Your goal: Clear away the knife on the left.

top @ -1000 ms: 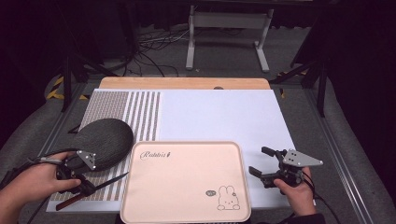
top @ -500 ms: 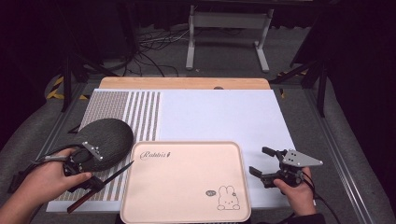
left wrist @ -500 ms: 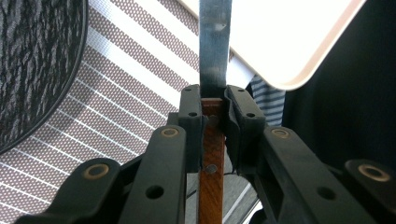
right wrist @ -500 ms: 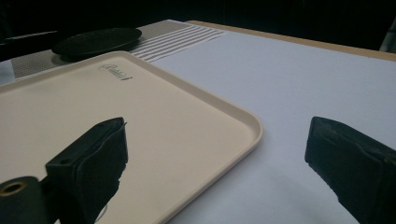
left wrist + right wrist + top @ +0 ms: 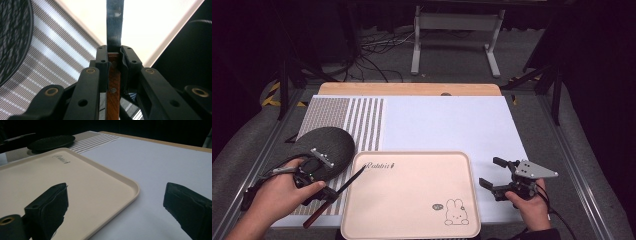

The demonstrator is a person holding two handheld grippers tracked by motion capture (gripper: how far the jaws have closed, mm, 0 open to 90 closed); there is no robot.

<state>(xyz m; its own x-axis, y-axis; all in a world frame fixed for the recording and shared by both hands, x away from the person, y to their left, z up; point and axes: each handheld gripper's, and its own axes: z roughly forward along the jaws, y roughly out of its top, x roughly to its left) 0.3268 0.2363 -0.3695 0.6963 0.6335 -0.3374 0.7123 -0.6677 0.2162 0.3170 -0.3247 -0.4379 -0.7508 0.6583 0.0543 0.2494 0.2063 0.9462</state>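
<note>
The wooden-handled dark-bladed knife (image 5: 334,195) (blade pointing toward 1 o'clock over the cream rectangular plastic tray (image 5: 412,230)) sits clenched in the left gripper (image 5: 328,194); the right gripper (image 5: 492,173) gapes released.

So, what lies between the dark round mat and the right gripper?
In the high view, the pink tray lies between the round mat and the right gripper, then a bare strip of white table cover.

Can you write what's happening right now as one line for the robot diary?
left gripper: shut on knife | knife tip: over tray edge | right gripper: open, empty, beside tray | dark mat: untouched
</note>
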